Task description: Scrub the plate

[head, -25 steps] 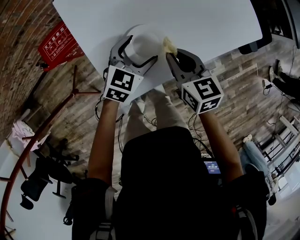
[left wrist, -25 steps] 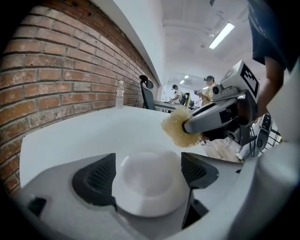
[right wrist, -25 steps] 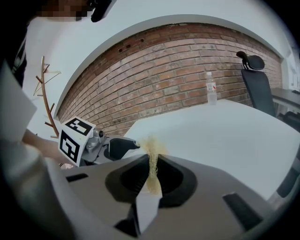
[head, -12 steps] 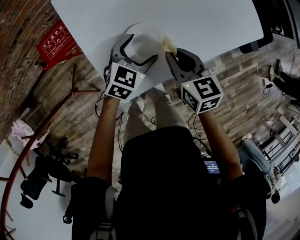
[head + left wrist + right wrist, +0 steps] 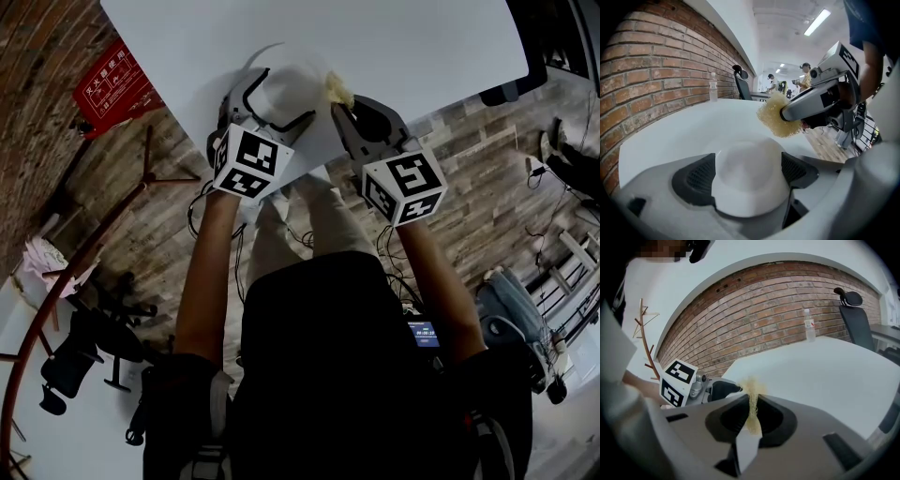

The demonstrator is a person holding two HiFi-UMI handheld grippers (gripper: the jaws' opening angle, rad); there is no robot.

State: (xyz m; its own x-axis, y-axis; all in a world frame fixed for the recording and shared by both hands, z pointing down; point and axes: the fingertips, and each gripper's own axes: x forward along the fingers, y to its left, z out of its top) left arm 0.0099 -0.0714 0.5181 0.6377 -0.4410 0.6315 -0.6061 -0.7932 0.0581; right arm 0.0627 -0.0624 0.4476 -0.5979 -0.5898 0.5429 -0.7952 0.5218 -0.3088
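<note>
Head view: plate (image 5: 286,92), sponge (image 5: 338,89) by table (image 5: 403,37) edge, bare tabletop beyond

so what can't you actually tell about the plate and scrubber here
- plate: any dirt on it, washed-out white in head and left gripper views
- scrubber: touching the plate or not, depth unclear in left gripper view, too small in head view
- bottle: label too small, right gripper view
</note>
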